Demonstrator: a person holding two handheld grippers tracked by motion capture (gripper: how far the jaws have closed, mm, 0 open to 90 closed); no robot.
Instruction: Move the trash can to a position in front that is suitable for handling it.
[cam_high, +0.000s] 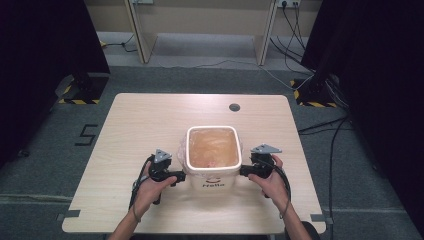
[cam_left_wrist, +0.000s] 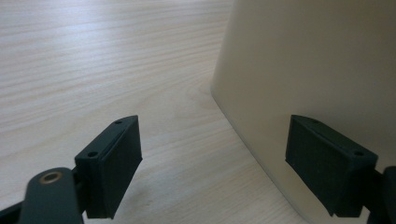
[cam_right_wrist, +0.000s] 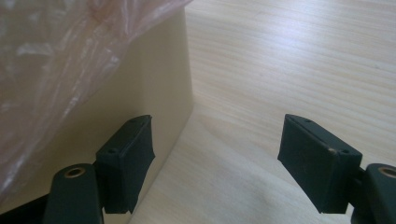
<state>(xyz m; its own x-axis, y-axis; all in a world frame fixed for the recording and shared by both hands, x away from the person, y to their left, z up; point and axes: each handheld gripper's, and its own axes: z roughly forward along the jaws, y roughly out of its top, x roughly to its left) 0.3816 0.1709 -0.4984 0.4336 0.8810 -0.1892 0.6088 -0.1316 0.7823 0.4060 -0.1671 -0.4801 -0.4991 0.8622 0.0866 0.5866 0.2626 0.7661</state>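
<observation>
Now | bin (cam_high: 212, 176) between both grippers | fingers (cam_left_wrist: 114, 163) apart, beside walls

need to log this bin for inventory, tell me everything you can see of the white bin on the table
The white bin is a square, round-cornered plastic container with a thick rim and a small logo on its near wall. It stands upright near the table's front edge, lined with a clear plastic bag that spills over the rim. The left gripper and right gripper flank its sides, fingers open.
</observation>
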